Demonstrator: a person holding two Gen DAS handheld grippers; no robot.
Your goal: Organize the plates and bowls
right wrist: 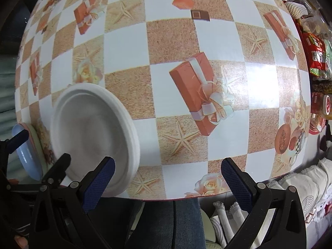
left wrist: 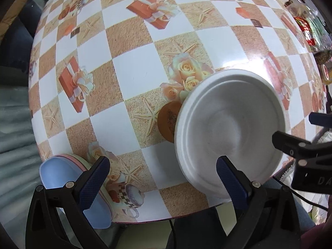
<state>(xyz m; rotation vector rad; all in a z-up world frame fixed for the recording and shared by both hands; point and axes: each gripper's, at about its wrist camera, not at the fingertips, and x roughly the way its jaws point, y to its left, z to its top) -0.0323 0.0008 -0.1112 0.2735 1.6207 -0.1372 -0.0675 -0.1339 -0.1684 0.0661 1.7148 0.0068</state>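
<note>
A stack of white paper plates (left wrist: 228, 128) lies on the patterned table near its front edge; it also shows in the right wrist view (right wrist: 93, 137). A stack of coloured plates, blue on top (left wrist: 62, 178), sits at the front left corner, seen too in the right wrist view (right wrist: 25, 153). My left gripper (left wrist: 164, 178) is open and empty above the table edge, between the two stacks. My right gripper (right wrist: 168, 178) is open and empty, just right of the white plates; it also shows in the left wrist view (left wrist: 294, 132).
The table (right wrist: 186, 41) has a checkered cloth with gift-box and starfish prints. Snack packets and jars (right wrist: 317, 58) crowd the right edge. A cushioned seat (right wrist: 300, 186) and the person's legs (right wrist: 176, 224) lie below the front edge.
</note>
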